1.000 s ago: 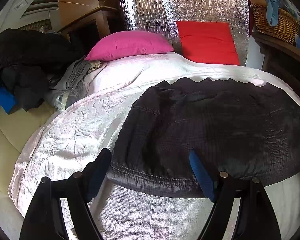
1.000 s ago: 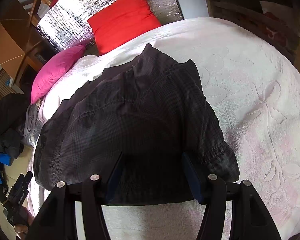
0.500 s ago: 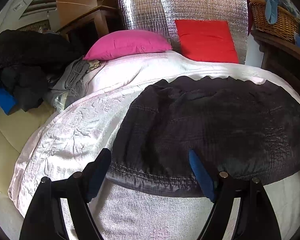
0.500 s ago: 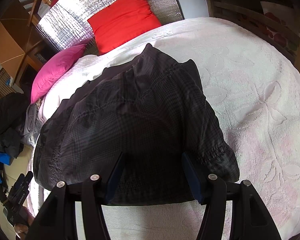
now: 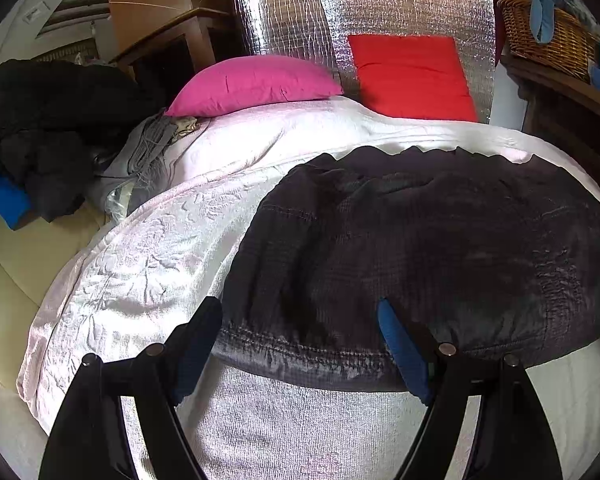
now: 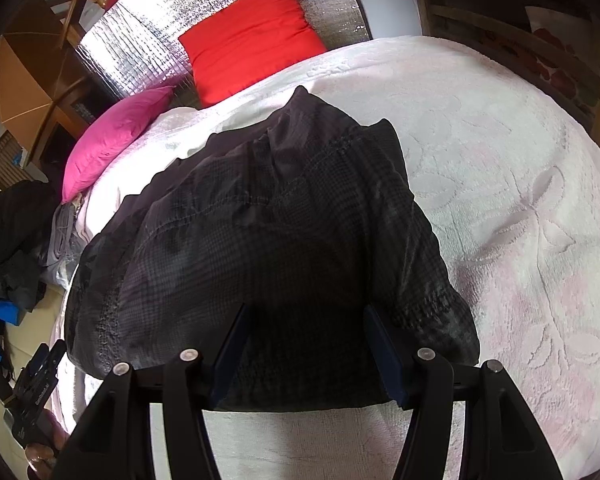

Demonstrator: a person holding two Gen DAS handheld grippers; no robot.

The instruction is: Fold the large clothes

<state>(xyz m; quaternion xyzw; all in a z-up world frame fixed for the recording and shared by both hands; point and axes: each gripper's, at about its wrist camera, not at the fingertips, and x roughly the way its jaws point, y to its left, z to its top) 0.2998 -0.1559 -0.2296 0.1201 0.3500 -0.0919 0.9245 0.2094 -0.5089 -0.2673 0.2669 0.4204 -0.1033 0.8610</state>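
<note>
Left edge of the left wrist view: pile of dark clothes (image 5: 39, 120) off the bed, then pink pillow (image 5: 255, 86) and red cushion (image 5: 412, 76) at the head.

Dark checked garment (image 5: 420, 248) lies flat on the white bedspread (image 5: 139, 264), long axis running across the view, gathered hem toward both grippers.

Left gripper (image 5: 300, 320): jaws apart, nothing clamped. It hangs over the hem's left end; left fingertip over bedspread just off the cloth, right one over the fabric.

Right gripper (image 6: 306, 332): jaws apart, empty, hovering over the near edge of the same garment (image 6: 279, 240), toward its right corner.

My read: each hand is nearest its own hem end, fabric lying forward of the jaws. Next grab is likely the 2 near corners, then fold away toward the pillows.
</note>
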